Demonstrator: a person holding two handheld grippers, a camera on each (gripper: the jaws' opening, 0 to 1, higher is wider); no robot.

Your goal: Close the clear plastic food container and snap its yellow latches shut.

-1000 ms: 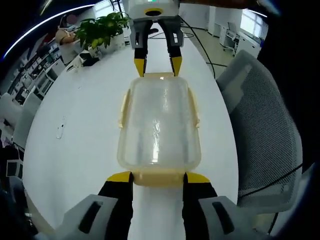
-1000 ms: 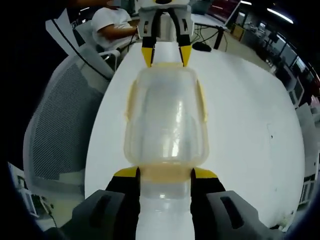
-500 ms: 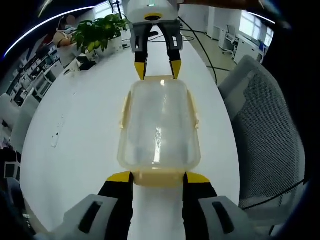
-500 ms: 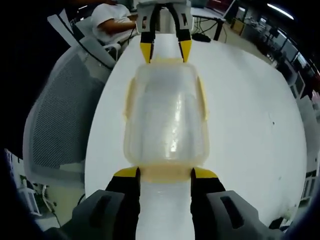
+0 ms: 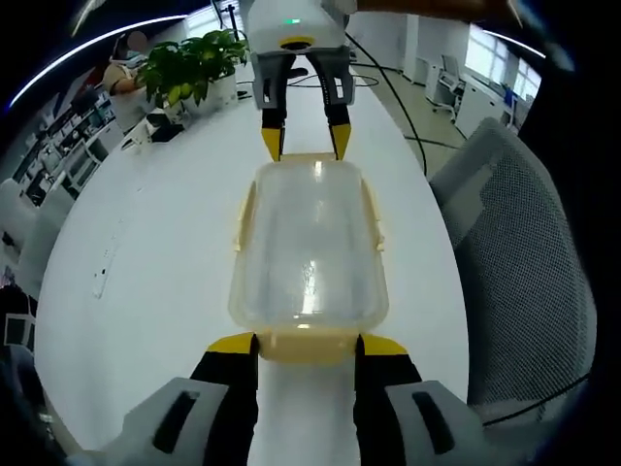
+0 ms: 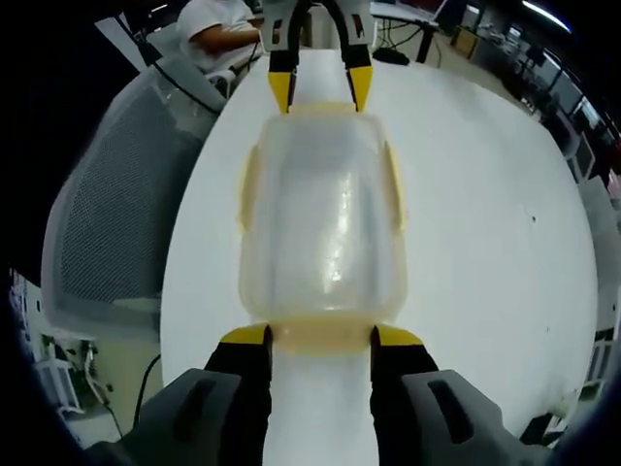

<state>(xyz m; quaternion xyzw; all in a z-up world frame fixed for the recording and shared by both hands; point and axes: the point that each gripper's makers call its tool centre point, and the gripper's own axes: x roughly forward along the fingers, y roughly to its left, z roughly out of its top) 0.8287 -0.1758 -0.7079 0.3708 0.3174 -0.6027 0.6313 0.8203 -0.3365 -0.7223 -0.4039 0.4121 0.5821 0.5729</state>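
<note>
The clear plastic food container (image 5: 309, 243) stretches lengthwise between my two grippers, lid on, above the white table (image 5: 146, 243). My left gripper (image 5: 308, 343) is shut on the container's near yellow end latch (image 5: 309, 346). At its far end the right gripper (image 5: 305, 146) grips the opposite latch. In the right gripper view, my right gripper (image 6: 320, 336) clamps the yellow end latch (image 6: 320, 337) on its side, and the left gripper (image 6: 318, 97) holds the far end of the container (image 6: 322, 223). Yellow side latches (image 5: 243, 209) (image 6: 395, 189) lie along the long edges.
A grey mesh office chair (image 5: 524, 223) (image 6: 107, 223) stands close beside the table's edge. A potted plant (image 5: 189, 58) and small items sit at the far end. A person (image 6: 218, 24) sits beyond the table. A small object (image 5: 102, 282) lies on the tabletop.
Both cameras have shifted a little and the table and chair look slightly farther off. The container keeps the same place between the two grippers; both grips are unchanged.
</note>
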